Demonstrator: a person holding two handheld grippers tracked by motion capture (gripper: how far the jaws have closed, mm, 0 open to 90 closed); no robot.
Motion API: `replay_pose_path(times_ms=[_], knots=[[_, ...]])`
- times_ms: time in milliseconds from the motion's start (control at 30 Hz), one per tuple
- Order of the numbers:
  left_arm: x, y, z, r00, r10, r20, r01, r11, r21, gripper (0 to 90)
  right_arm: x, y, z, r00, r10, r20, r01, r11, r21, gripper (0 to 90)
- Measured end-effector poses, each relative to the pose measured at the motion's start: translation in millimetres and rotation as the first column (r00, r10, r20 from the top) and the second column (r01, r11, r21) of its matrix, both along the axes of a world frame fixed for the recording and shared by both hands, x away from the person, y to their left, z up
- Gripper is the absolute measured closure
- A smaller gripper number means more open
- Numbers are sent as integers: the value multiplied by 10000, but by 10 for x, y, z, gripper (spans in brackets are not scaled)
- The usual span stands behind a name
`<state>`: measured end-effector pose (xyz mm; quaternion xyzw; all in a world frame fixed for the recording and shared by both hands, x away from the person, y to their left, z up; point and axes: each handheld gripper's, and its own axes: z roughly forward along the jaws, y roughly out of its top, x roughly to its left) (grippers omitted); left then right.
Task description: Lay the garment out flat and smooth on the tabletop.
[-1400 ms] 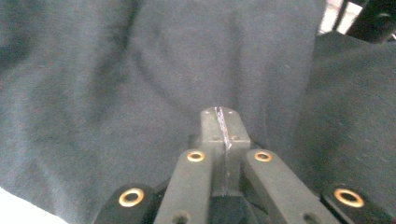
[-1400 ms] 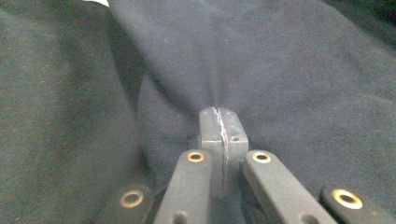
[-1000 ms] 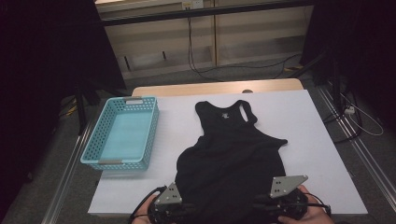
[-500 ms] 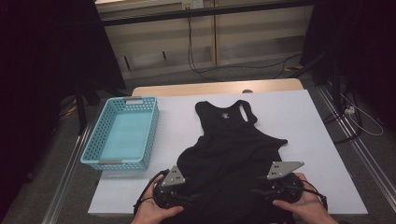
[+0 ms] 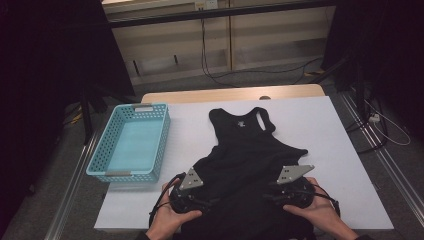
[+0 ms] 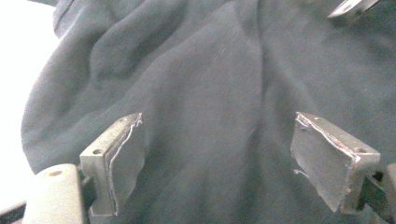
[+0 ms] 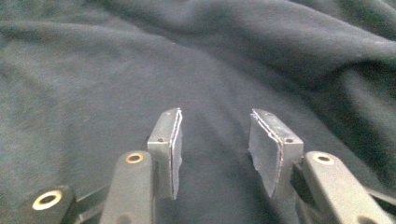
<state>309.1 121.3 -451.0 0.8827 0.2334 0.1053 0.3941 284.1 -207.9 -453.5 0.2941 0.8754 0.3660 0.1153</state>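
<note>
A black tank top [image 5: 247, 150] lies on the white table [image 5: 330, 125], neck hole away from me, its lower half rumpled and bunched toward the near edge. My left gripper [image 5: 212, 201] rests low on the garment's left side, and in the left gripper view it [image 6: 233, 158] stands wide open over dark cloth [image 6: 210, 93]. On the right side of the hem sits my right gripper [image 5: 267, 196]. In the right gripper view that gripper [image 7: 215, 149] is open with a narrower gap, wrinkled fabric [image 7: 196, 65] beneath and nothing pinched.
A light blue plastic basket [image 5: 131, 142] stands on the table's left part, with nothing in it. Bare white table runs right of the top. Beyond the far edge are a wooden strip [image 5: 235, 94], cables on the floor and dark stands.
Both grippers have moved forward from the near edge onto the lower part of the tank top. The hands now show more fully. The garment's upper part has not shifted.
</note>
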Motion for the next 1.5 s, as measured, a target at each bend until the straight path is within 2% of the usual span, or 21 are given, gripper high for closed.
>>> replay_pose_path(times_ms=[100,167,233,333,400,467,533,600,700,800,900,967,1100,1200,1500], knots=[[-39,1,-17,9994,-189,-277,190,9998,31,202,-31,39,-46,9999,67,-133,-73,9990,-437,556],[-74,-8,-10,9971,-542,-536,535,9985,-143,304,-38,54,-54,10000,59,-75,-63,9988,-492,579],[-103,-41,-15,9949,-787,-634,788,9969,-10,332,-34,55,-56,9999,96,-103,-101,9988,-470,602],[-97,-80,-54,9928,-839,-858,855,9962,153,361,-27,46,-44,9995,208,-228,-219,9986,-490,765],[-96,-87,-63,9944,-756,-741,780,9965,303,385,-30,45,-39,9993,220,-287,-234,9984,-513,853],[-84,-81,-69,9944,-753,-744,780,9963,349,421,-40,48,-36,9994,212,-283,-227,9982,-560,885],[-82,-82,-83,9956,-727,-584,755,9960,478,421,-67,70,-28,9997,233,-58,-237,9966,-794,894],[-67,-92,-87,9956,-723,-602,750,9963,432,415,-89,87,-19,9997,249,78,-240,9950,-974,900],[-57,-102,-86,9959,-748,-514,776,9954,562,419,-122,48,-9,9996,296,-33,-297,9950,-955,900],[-56,-95,-80,9957,-770,-513,799,9952,567,470,-178,-19,0,9991,414,-112,-422,9947,-933,900],[-60,-92,-71,9951,-817,-555,849,9946,595,497,-247,-55,7,9971,728,-201,-745,9924,-983,900],[-73,-87,-61,9943,-897,-568,934,9935,651,556,-273,-56,8,9963,821,-239,-841,9915,-990,900],[-83,-68,-42,9891,-1256,-762,1314,9884,765,764,-296,-57,10,9950,946,-306,-971,9905,-973,900],[-93,-56,-40,9877,-1285,-889,1340,9892,593,871,-323,-54,9,9943,1005,-346,-1033,9903,-925,900],[-187,60,-10,9832,-1363,-1210,1426,9887,453,891,-448,-52,11,9906,1295,-436,-1328,9877,-822,900]])
